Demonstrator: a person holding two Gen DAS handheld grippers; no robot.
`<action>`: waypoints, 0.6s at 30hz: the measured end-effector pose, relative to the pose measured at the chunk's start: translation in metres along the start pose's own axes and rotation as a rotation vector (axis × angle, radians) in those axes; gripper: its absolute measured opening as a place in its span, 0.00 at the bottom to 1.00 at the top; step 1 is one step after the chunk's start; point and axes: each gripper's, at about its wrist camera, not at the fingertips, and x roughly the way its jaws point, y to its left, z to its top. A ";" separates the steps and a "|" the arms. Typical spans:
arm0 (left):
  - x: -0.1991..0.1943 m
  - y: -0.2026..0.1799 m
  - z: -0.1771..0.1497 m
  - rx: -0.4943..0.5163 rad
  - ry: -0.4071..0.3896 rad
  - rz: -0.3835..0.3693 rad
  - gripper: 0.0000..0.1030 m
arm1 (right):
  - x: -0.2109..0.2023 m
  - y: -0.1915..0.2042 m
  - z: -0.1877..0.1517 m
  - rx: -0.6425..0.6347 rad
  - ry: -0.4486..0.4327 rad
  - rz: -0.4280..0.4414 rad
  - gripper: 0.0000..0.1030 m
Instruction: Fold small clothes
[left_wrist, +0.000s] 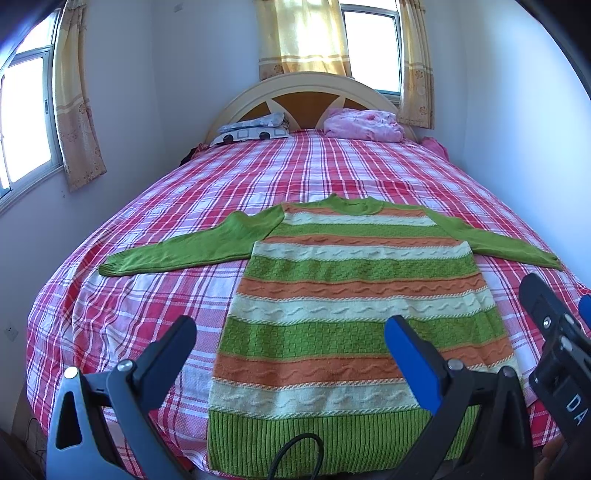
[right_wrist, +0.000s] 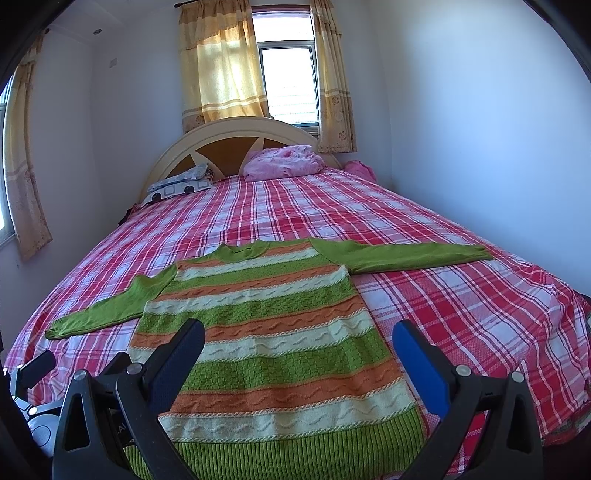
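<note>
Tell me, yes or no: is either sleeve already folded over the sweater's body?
No. Both green sleeves of the sweater lie spread flat on the checked sheet.

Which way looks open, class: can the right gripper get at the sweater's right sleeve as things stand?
Probably yes. The right gripper is open and empty, and the right sleeve lies flat on the plaid bedsheet with nothing on or around it.

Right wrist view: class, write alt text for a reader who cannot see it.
A striped sweater in green, orange and cream lies flat, sleeves spread, on a bed with a red plaid sheet. The open right hand-held gripper hangs over its lower half, holding nothing. A pink bundle and a patterned pillow sit by the headboard.
</note>
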 end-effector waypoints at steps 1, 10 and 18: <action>0.000 0.000 0.000 0.000 0.000 0.000 1.00 | 0.000 -0.001 0.000 0.000 0.002 0.000 0.99; 0.000 0.000 0.000 0.009 0.002 0.003 1.00 | 0.007 -0.001 -0.002 0.011 0.025 -0.006 0.99; 0.002 -0.001 0.000 0.013 0.007 -0.001 1.00 | 0.008 -0.002 -0.002 0.015 0.028 -0.011 0.99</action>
